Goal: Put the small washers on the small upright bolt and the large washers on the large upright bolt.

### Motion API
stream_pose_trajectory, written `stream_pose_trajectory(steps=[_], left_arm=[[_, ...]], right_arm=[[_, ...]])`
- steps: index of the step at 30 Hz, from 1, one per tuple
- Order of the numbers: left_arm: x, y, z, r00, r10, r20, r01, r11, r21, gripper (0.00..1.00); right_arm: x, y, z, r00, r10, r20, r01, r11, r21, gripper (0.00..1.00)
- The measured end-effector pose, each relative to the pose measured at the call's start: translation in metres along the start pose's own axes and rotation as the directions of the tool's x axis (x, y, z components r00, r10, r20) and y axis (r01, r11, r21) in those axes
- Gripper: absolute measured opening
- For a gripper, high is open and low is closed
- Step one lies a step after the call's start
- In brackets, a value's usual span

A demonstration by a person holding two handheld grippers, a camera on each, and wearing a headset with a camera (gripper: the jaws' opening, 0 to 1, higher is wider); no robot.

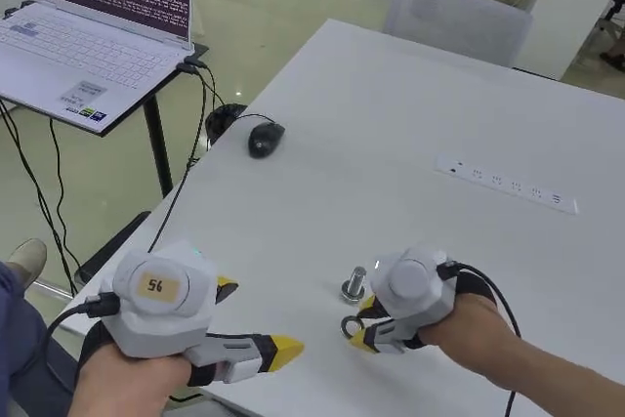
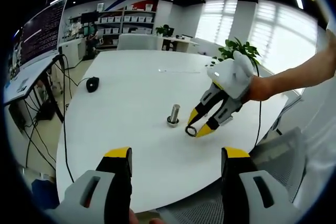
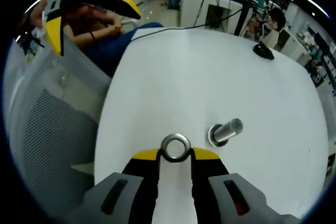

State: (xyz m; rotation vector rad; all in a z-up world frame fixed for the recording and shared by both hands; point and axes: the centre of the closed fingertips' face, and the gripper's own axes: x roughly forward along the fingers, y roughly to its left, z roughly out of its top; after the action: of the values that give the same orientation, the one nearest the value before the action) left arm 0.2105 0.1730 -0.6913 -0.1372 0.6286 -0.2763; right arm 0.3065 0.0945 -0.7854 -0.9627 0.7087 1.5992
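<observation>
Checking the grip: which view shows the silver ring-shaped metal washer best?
The right gripper view: the silver ring-shaped metal washer sits face-on, pinched in the right gripper. The left gripper view and the head view show it small, at an angle.

table (image 1: 391,124) white | washer (image 3: 175,147) silver | mouse (image 1: 266,139) black | right gripper (image 3: 175,154) yellow-tipped

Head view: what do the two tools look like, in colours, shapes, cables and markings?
Both the left tool and the right tool have a rounded pale grey housing and dark jaws with yellow tips. The left one carries an oval yellow label marked 56. A black cable leaves each housing.
</observation>
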Motion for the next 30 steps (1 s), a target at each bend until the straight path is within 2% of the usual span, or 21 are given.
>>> stream_pose_trajectory(steps=[8, 14, 21, 24, 30], left_arm=[[0.004, -0.002, 0.0, 0.9999, -0.01, -0.005, 0.01, 1.0, 0.01, 0.69], [0.004, -0.004, 0.0, 0.9999, -0.015, -0.008, 0.015, 1.0, 0.013, 0.69], [0.002, -0.004, 0.001, 0.9999, -0.012, -0.006, 0.013, 1.0, 0.013, 0.69], [0.001, -0.003, 0.002, 0.9999, -0.01, -0.004, 0.01, 1.0, 0.012, 0.69], [0.001, -0.003, 0.002, 0.9999, -0.009, -0.006, 0.009, 1.0, 0.012, 0.69]], right_arm=[[-0.029, -0.027, 0.01, 0.9957, -0.08, 0.046, 0.079, 0.997, 0.023, 0.23], [-0.036, -0.04, 0.019, 0.9918, -0.107, 0.07, 0.104, 0.994, 0.041, 0.23], [-0.031, -0.051, 0.03, 0.9914, -0.112, 0.068, 0.109, 0.993, 0.047, 0.23], [-0.026, -0.058, 0.031, 0.9927, -0.107, 0.056, 0.104, 0.993, 0.055, 0.23], [-0.019, -0.061, 0.031, 0.9952, -0.093, 0.03, 0.09, 0.993, 0.07, 0.23]])
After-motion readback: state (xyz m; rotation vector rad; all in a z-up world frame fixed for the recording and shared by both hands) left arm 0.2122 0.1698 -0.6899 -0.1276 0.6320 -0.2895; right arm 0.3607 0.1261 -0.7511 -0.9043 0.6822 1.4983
